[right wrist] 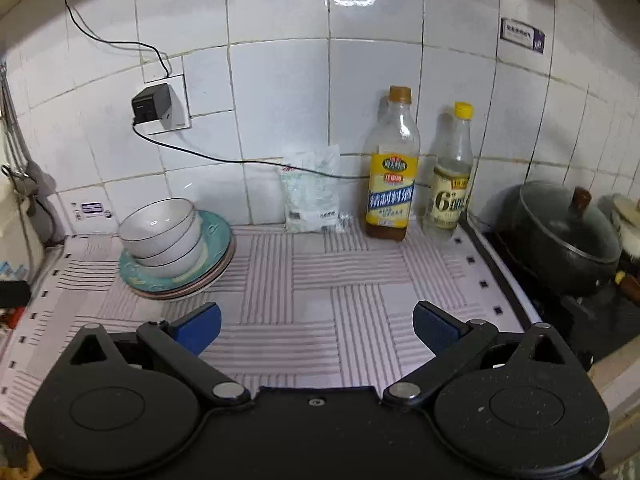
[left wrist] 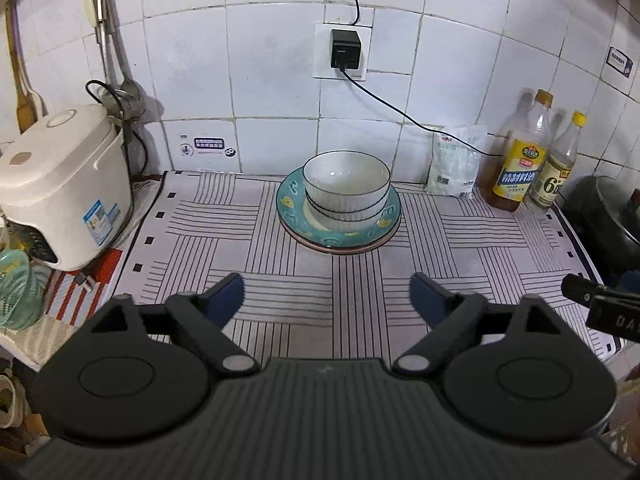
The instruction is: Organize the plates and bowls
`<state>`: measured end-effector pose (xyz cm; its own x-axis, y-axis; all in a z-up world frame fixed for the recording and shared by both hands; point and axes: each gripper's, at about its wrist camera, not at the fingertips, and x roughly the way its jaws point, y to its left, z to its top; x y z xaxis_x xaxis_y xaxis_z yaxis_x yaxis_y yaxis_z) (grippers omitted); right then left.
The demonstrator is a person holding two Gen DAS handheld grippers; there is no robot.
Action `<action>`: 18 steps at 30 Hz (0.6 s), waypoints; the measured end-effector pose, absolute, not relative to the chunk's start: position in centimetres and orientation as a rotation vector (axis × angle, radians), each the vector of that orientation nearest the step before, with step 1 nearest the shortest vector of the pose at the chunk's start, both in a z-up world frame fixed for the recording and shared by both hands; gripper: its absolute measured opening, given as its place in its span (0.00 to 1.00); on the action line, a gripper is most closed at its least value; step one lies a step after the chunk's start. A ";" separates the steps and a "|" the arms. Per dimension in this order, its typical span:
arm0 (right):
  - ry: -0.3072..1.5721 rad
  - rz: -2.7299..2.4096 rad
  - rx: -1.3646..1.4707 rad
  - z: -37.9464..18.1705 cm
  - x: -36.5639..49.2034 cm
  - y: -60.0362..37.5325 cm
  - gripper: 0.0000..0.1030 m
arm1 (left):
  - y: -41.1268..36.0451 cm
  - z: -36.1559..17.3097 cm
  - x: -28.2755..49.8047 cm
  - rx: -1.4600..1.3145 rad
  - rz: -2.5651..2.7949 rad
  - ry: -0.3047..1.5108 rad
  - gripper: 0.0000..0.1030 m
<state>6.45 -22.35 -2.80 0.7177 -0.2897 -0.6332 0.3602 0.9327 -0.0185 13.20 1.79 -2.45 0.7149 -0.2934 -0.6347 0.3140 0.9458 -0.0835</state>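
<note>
Bowls (left wrist: 346, 184), two nested, sit on stacked plates (left wrist: 338, 222) near the tiled wall, mid-mat. I see bare striped mat (left wrist: 280, 280) in front of them. My left gripper (left wrist: 328, 300) and right gripper (right wrist: 316, 328) both hang released, empty, well back from the stack.

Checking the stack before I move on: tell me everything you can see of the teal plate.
The teal plate is round and glossy, ceramic by its look, with yellow and white marks around a broad rim and a pale centre. It lies flat and upright as the top plate of a small pile; a pinkish plate's edge shows beneath it. Two nested white bowls sit in its centre. The pile rests on the striped mat near the tiled wall. No gripper touches it.
</note>
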 end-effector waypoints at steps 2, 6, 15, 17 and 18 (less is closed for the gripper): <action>0.696 -0.358 0.128 -2.4 5.9 -22.3 1.00 | 1.8 -2.3 12.5 0.040 -0.330 0.697 0.97; 0.715 -0.355 0.122 -1.9 5.0 -21.6 1.00 | 1.8 -2.1 11.7 0.064 -0.323 0.722 0.97; 0.709 -0.338 0.142 -0.9 3.3 -20.8 1.00 | 2.3 -1.9 10.3 0.084 -0.297 0.748 0.97; 0.711 -0.334 0.137 -0.7 3.0 -20.6 1.00 | 2.2 -1.9 9.9 0.091 -0.294 0.749 0.97; 0.713 -0.330 0.134 -0.6 2.9 -20.5 1.00 | 2.2 -1.9 9.7 0.097 -0.294 0.748 0.97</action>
<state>2.89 -20.45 -0.60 0.7077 -0.2504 -0.6606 0.3412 0.9399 0.0093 9.73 2.18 -1.87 0.6941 -0.2287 -0.6826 0.2972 0.9547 -0.0176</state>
